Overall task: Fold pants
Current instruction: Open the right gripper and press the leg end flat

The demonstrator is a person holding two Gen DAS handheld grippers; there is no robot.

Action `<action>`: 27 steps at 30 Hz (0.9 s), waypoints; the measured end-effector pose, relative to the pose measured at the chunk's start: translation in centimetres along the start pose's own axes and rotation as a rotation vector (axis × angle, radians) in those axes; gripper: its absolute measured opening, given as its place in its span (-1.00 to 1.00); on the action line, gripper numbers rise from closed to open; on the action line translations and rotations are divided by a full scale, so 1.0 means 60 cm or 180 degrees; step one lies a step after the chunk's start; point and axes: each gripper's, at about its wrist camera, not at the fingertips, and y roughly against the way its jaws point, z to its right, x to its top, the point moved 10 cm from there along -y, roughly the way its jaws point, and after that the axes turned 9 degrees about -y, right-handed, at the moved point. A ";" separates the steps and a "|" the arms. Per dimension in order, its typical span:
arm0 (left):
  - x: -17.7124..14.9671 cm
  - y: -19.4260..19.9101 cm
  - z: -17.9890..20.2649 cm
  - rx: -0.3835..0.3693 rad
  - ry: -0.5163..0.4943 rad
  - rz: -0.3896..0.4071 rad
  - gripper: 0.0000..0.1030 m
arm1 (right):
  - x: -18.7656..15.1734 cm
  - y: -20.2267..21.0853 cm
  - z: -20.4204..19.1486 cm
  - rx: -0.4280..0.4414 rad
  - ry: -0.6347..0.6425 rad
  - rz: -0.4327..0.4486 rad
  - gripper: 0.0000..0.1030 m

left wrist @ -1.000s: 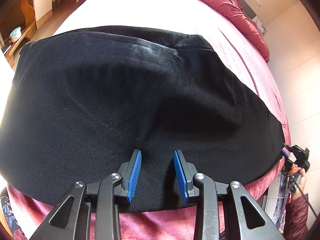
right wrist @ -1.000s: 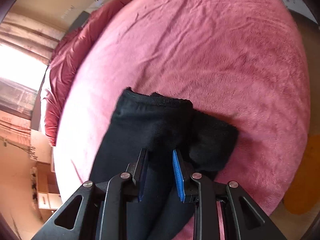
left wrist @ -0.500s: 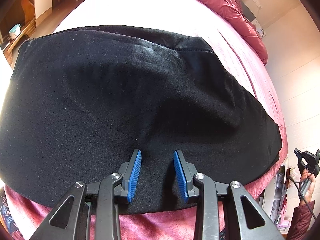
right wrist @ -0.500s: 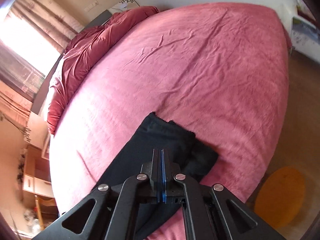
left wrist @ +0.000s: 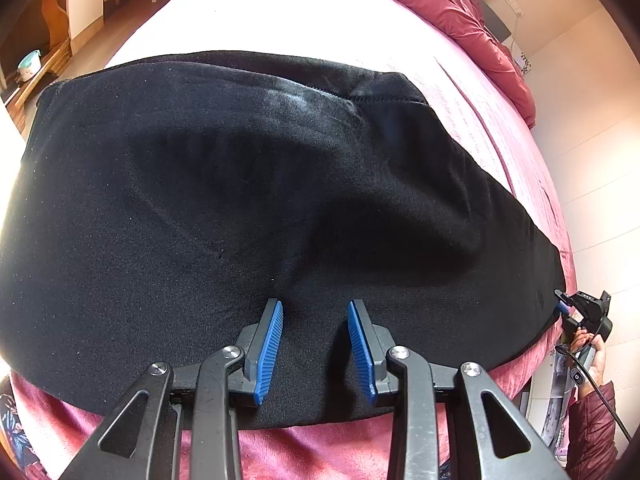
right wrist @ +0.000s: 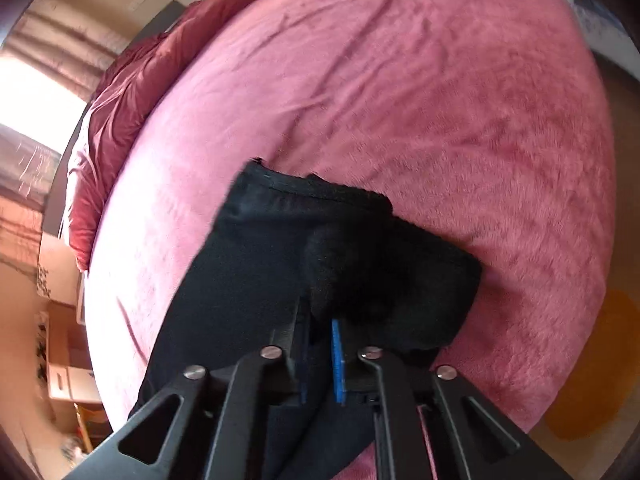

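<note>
I have the pants point(left wrist: 240, 208) flat on the bed point(right wrist: 400, 80), unfolded: left tongs point(left wrist: 315, 306) gape over them, right tongs point(right wrist: 316, 320) pinch the cuffs at 12 o'clock, folding all ahead.

right gripper point(right wrist: 319, 322) pinching black pants point(right wrist: 256, 264), pink bed point(right wrist: 440, 100)

Black pants point(left wrist: 256, 208) on a pink bedspread point(right wrist: 420, 92) (dark red duvet point(left wrist: 460, 12) beyond); blue-padded black gripper point(left wrist: 316, 344).

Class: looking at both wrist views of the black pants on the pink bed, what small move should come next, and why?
Probably lift the right gripper, carrying the leg ends toward the waist: it is shut on the black pants, while the left gripper hangs open over the wide end.
</note>
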 end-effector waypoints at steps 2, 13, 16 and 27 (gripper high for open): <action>0.001 0.000 0.002 -0.0001 0.0001 0.0000 -0.33 | 0.003 0.032 -0.017 0.0022 0.0142 0.0072 -0.86; 0.001 0.001 -0.005 -0.0066 0.0028 0.0016 -0.33 | -0.015 0.050 0.046 -0.0440 -0.0022 -0.0142 -0.71; 0.001 0.003 -0.009 -0.0089 0.0024 0.0017 -0.33 | -0.007 0.050 0.084 -0.0326 -0.0274 -0.0014 -0.04; 0.002 -0.002 -0.004 -0.0010 -0.0018 0.0016 -0.33 | 0.065 0.085 0.078 -0.0217 -0.0029 0.0342 -0.25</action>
